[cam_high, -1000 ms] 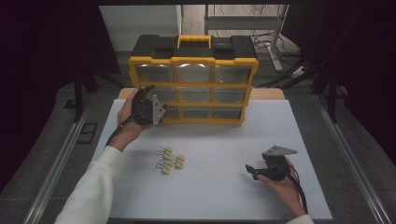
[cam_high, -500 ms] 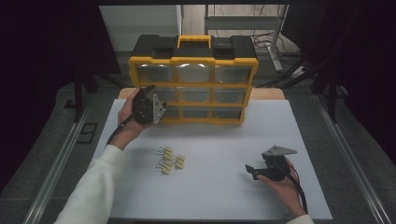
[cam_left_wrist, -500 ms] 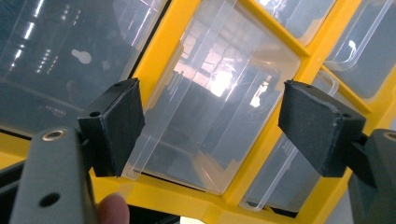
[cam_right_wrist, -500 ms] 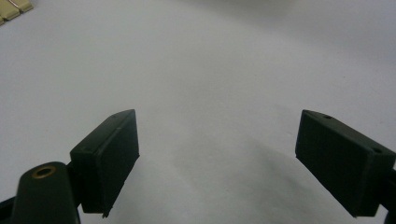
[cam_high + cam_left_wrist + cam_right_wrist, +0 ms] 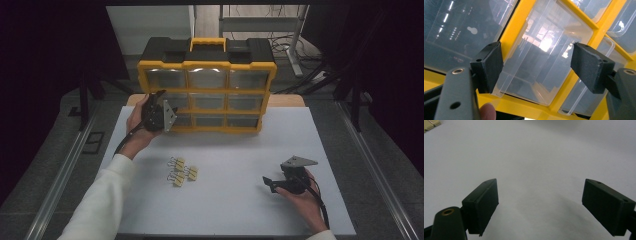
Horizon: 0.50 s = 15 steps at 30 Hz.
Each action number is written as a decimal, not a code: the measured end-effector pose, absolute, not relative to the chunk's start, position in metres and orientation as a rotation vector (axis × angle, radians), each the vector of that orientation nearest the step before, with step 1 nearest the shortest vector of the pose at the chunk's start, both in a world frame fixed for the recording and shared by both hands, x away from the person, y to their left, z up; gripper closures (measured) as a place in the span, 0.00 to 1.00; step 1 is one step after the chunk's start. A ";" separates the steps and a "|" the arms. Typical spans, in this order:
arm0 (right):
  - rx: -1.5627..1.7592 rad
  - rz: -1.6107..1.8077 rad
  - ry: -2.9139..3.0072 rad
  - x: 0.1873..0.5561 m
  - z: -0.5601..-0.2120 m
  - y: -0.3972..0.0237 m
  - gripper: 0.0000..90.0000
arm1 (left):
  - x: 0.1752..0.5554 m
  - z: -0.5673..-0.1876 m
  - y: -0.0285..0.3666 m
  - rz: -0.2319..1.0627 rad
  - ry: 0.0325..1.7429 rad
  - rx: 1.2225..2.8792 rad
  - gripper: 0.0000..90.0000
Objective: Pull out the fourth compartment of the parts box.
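**At the cabinet front, left claw lines up on a clear drawer**

Up against the yellow drawer cabinet (image 5: 207, 90) at the far edge of the counter (image 5: 300, 140), the left claw (image 5: 537, 65) is right on a clear drawer (image 5: 544, 62). Its jaws have just been closing, yet they are spread, one pad at each side of the drawer front, and I cannot tell whether either pad touches the plastic. From above, that left claw (image 5: 161, 102) sits at the cabinet's left column. Down at the near right, the right claw (image 5: 269, 183) rests low over bare counter, jaws spread wide with nothing between them. Small yellow clips (image 5: 181, 170) lie loose mid-counter, well apart from both claws.
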State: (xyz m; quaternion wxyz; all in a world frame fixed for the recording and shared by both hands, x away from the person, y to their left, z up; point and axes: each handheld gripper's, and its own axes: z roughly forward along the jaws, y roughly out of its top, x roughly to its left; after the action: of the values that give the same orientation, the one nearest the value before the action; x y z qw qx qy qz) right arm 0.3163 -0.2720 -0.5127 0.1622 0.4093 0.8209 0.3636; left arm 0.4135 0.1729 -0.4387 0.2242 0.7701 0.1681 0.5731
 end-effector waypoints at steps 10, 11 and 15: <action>1.166 1.042 2.340 0.316 -0.512 -0.272 0.16 | 0.412 -0.439 0.171 1.644 0.465 2.136 0.35; 1.164 1.043 2.340 0.316 -0.512 -0.272 0.16 | 0.412 -0.440 0.170 1.655 0.465 2.135 0.36; 1.164 1.040 2.342 0.316 -0.512 -0.272 0.16 | 0.412 -0.441 0.168 1.692 0.465 2.136 0.39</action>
State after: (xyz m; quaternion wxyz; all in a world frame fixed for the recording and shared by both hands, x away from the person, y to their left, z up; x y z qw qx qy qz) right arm 0.3156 -0.2715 -0.5122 0.1627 0.4081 0.8210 0.3646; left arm 0.4121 0.1684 -0.4408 0.1875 0.7591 0.1651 0.6011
